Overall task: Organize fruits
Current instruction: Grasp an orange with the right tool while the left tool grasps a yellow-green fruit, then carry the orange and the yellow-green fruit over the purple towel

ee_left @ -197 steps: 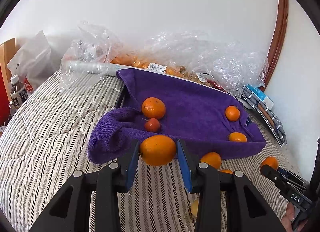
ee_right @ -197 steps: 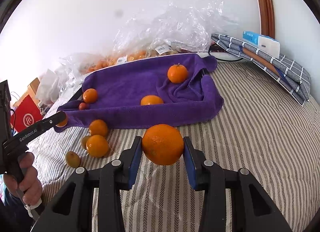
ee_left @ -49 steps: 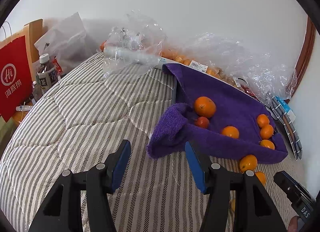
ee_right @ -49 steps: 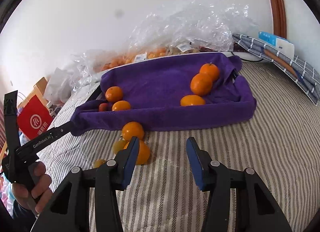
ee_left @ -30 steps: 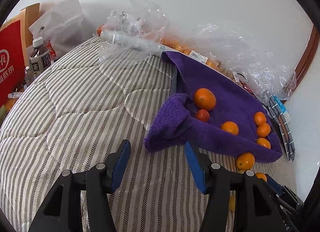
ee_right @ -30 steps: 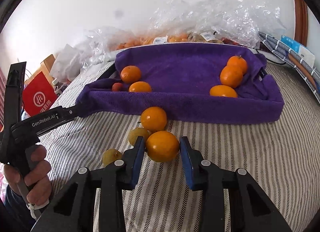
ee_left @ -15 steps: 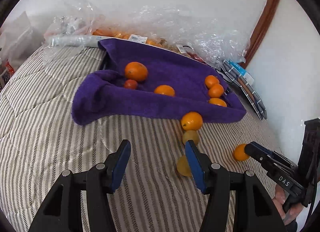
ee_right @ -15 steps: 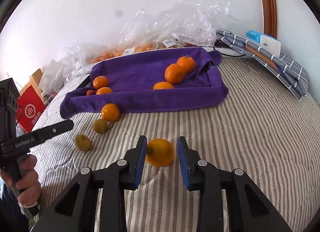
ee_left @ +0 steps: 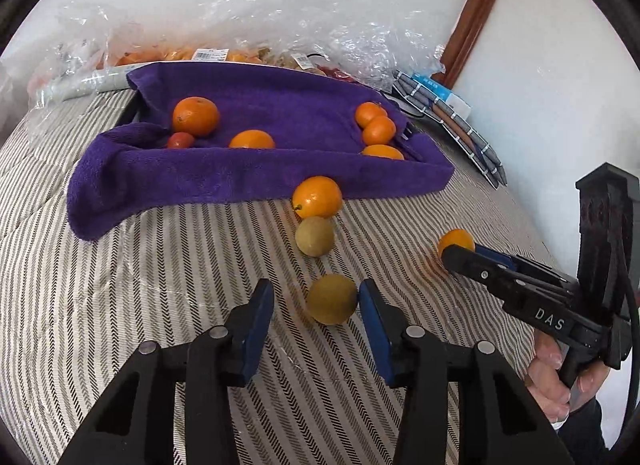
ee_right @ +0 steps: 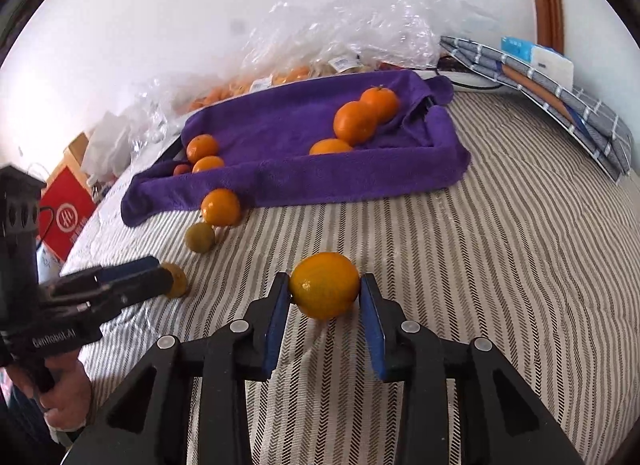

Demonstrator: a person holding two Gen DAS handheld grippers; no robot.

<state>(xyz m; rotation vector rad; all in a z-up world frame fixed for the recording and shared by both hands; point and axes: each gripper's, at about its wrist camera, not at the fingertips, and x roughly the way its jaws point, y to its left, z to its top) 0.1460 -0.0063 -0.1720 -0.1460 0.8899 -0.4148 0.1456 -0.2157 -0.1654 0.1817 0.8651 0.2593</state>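
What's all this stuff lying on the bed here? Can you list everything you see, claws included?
Purple towel: one, spread over a tray on the striped bedcover.
Oranges on the towel: five, orange, two at its left, three at its right.
Small red fruit: one, beside the left oranges.
Loose orange: one, on the bedcover against the towel's front edge.
Greenish-yellow fruits: two, one below the loose orange, one between the left claw's fingers.
Plastic bags: clear, crumpled along the wall, fruit inside.
Checked cloth: grey, folded, far right.
Left claw: closing around the greenish-yellow fruit.
Right claw: shut on an orange.
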